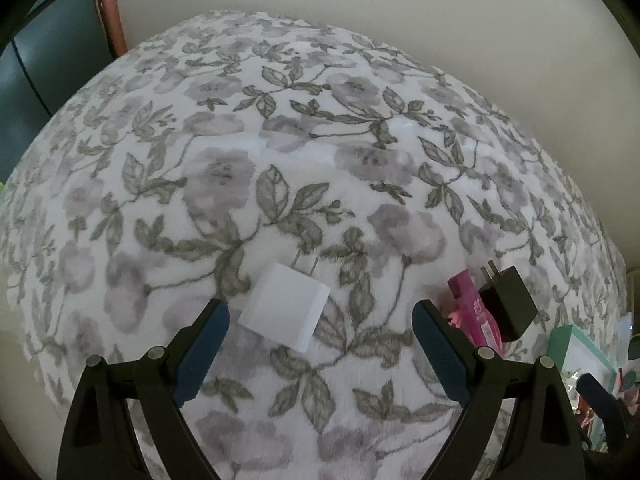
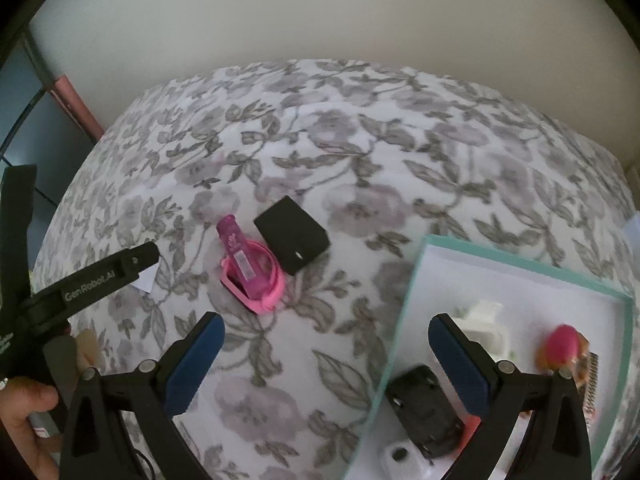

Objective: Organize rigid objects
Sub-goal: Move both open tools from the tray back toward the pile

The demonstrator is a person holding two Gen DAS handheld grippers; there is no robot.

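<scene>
A white plug adapter [image 1: 285, 312] lies on the floral cover, just ahead of my open left gripper [image 1: 320, 312], nearer its left finger. To its right lie a pink tube [image 1: 476, 312] and a black charger [image 1: 508, 300]. In the right wrist view the pink tube [image 2: 240, 258] rests across a pink band [image 2: 268, 280], with the black charger [image 2: 292, 234] beside it. My right gripper [image 2: 326, 326] hangs open and empty above the left edge of a teal-rimmed white box [image 2: 412, 288] that holds several small items. The left gripper [image 2: 100, 276] shows at the left, partly hiding the white adapter.
Inside the box lie a black device [image 2: 424, 412], a white part [image 2: 486, 324], a pink ball [image 2: 564, 344] and a comb. A hand [image 2: 24, 420] holds the left tool. A pale wall stands behind the cover; a dark cabinet [image 1: 36, 64] stands at the far left.
</scene>
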